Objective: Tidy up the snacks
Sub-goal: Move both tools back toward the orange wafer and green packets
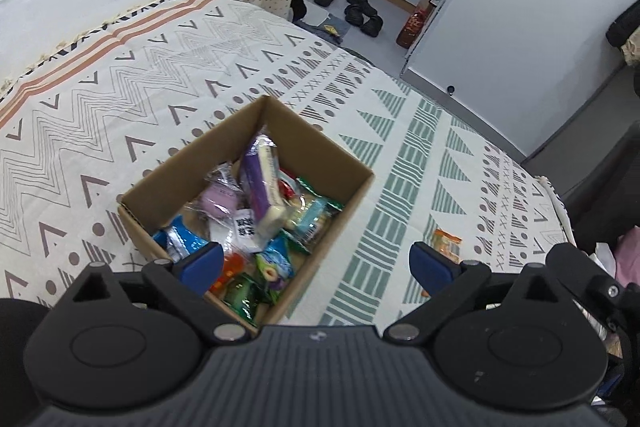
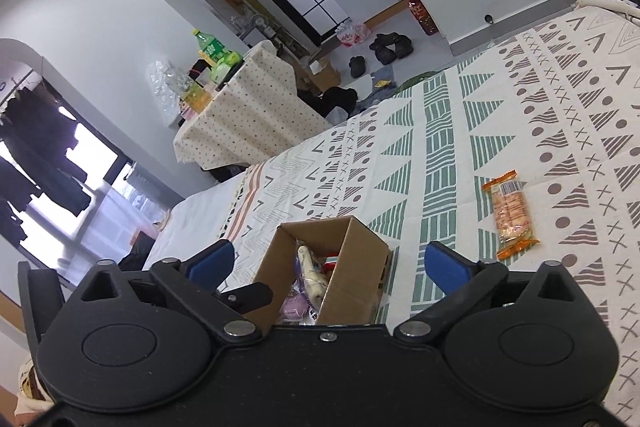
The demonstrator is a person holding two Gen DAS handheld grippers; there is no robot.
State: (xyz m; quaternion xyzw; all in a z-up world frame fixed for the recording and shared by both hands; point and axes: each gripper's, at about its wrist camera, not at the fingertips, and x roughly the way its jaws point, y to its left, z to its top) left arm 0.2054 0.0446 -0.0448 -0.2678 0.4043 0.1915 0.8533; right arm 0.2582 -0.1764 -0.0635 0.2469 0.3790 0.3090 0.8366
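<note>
Open brown cardboard box [image 1: 320, 151] — stands on a cream bedspread printed with grey zigzags, brown dots and green triangles [image 1: 420, 163]. In the left wrist view its near corner is cut off behind the gripper body; in the right wrist view [image 2: 352, 267] only a narrow slice of the interior shows.

Contents, heaped and overlapping:
- purple-and-cream long wrapped bar [image 1: 262, 183], leaning on end against the pile, topmost item
- pale lilac round wrapped snack [image 1: 220, 201], part covered by clear film
- blue-and-silver foil packet [image 1: 182, 239], at the box's left wall, lower edge hidden by the finger pad
- light-blue wrapped biscuit pack [image 1: 314, 223], near the right wall
- green foil sachet [image 1: 240, 297], at the near corner
- further red, orange and white wrappers between these, too crumpled to make out; print unreadable.

Outside the box: one orange clear-windowed packet of pale biscuits [image 2: 510, 213], lying flat on the bedspread, well apart from the box to its right. In the left wrist view [image 1: 448, 245] its lower half is hidden behind the right blue pad.

Left gripper [image 1: 316, 263] — blue pads spread wide, nothing between them, poised above the box's near right wall.

Right gripper [image 2: 328, 263] — pads likewise wide apart and empty, box seen between them.
</note>
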